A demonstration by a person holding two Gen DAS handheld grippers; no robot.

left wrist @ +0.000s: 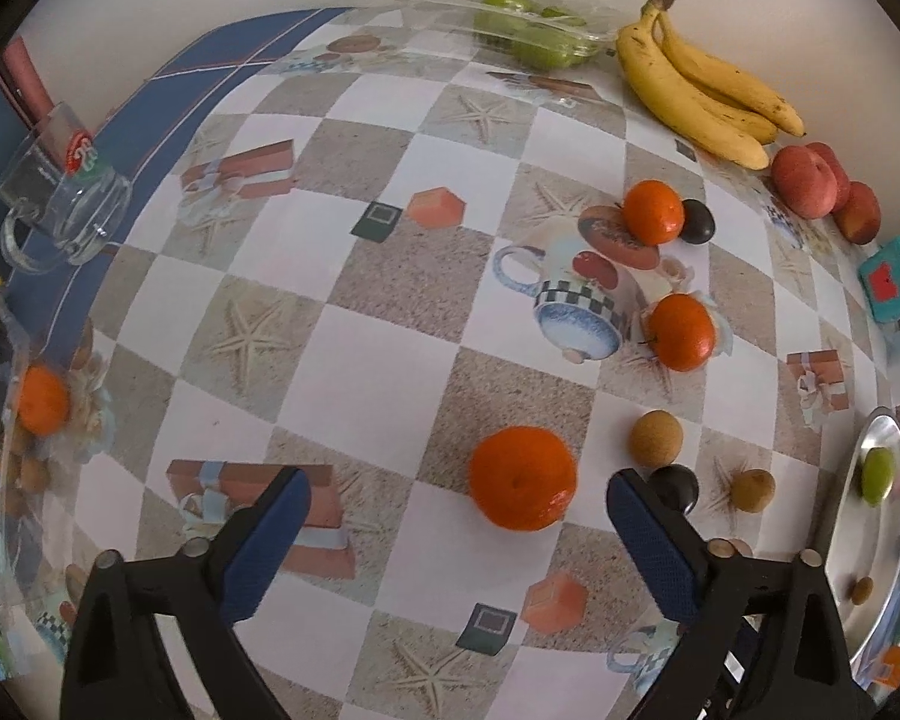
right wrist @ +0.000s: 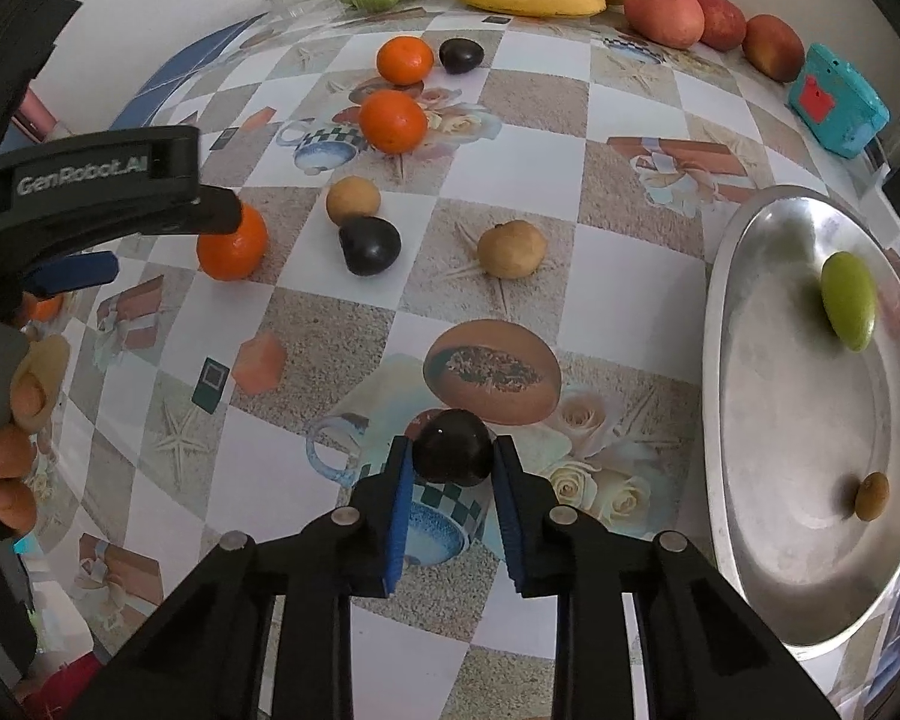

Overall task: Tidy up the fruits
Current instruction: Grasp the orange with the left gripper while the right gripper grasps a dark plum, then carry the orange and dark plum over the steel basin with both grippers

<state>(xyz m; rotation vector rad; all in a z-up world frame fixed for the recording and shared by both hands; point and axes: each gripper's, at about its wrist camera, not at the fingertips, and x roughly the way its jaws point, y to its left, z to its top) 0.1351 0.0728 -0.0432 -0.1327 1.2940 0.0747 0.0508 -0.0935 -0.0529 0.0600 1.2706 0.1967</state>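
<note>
Gripping the small dark round plum (right wrist: 453,447) just above the desk (right wrist: 630,138), right tongs (right wrist: 450,468) pinch its widest middle; smooth, soft, bruisable. Left tongs (left wrist: 456,501) gape, empty, over the orange mandarin (left wrist: 522,478).

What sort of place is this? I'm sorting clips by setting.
Probably a home kitchen or dining table. A printed oilcloth covers it, loose fruit lies about, such as bananas and oranges, and a glass mug stands at the edge by a plain wall.
</note>
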